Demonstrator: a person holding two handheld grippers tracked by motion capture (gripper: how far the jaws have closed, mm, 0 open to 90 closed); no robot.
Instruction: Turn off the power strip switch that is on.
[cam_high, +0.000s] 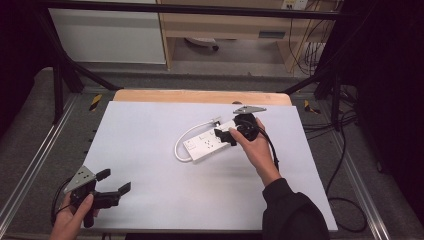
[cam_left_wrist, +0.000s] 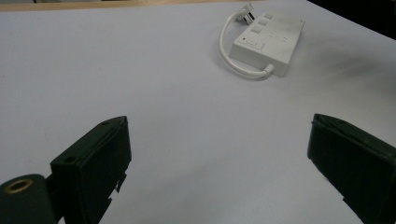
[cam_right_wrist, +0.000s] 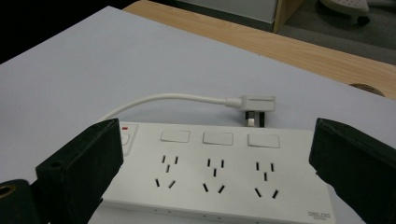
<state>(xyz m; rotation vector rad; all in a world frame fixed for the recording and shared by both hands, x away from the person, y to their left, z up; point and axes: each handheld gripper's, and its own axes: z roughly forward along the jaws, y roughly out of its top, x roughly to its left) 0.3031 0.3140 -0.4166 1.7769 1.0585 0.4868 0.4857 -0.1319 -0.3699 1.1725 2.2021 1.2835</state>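
The power strip (cam_high: 210, 142) lies on the white sheet (cam_high: 150, 165), a little right of the sheet's middle, flat with its sockets up. Its long axis runs on a slant, the near end toward the person's left and the far end toward the right and away. Its short cord (cam_high: 182, 142) loops off the strip's near-left end and curls along the far side to the plug (cam_high: 216, 120), which rests on the sheet just beyond the strip.

The right gripper (cam_high: 231, 134) hovers at the strip's far-right end. In the right gripper view the strip (cam_right_wrist: 215, 172) lies crosswise between the spread jaws, which stand wider than the three sockets and touch nothing; it holds nothing. So the jaws line up along the strip's length, not across its narrow width, and a grasp would likely need the hand turned.

The left gripper (cam_high: 114, 181) sits well apart from the strip, near the sheet's near-left corner, jaws wide and empty. The right hand (cam_high: 255, 145) is clearly nearer.
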